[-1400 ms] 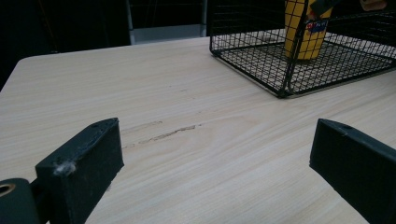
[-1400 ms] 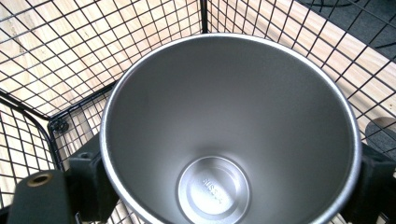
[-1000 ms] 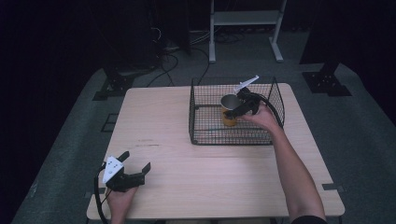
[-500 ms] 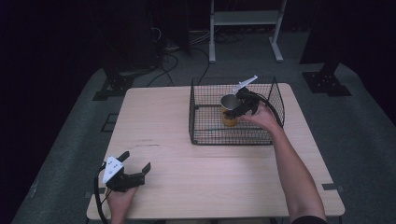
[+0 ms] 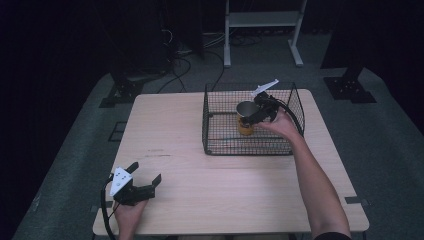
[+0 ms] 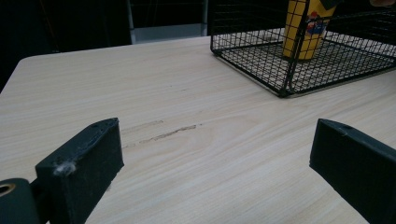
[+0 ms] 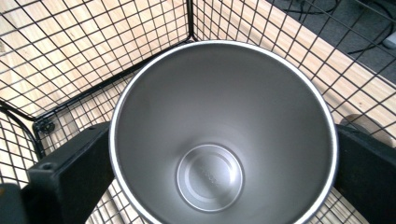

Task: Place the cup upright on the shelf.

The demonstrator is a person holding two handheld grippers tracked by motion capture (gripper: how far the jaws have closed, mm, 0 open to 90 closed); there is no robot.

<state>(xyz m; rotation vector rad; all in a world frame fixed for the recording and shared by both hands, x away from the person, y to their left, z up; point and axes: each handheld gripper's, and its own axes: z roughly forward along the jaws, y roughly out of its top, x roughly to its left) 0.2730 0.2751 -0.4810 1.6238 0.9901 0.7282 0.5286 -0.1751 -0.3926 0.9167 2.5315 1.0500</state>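
A yellow cup (image 5: 244,128) with a steel inside stands upright in the black wire basket (image 5: 248,152) on the right half of the wooden table (image 5: 170,130). My right gripper (image 5: 254,114) reaches into the basket from above and is shut on the cup's rim. In the right gripper view its jaws press both sides of the cup (image 7: 219,140), which is empty. My left gripper (image 5: 146,173) rests open near the table's front left corner. In the left gripper view nothing lies between the jaws of the left gripper (image 6: 212,140), and the cup (image 6: 303,28) stands far ahead inside the basket (image 6: 280,88).
The basket's wire walls (image 7: 93,46) surround the cup closely on its far sides. A faint scuff mark (image 6: 163,133) runs across the wood ahead of the left gripper. A white metal stand (image 5: 260,20) and cables lie on the floor beyond the table.
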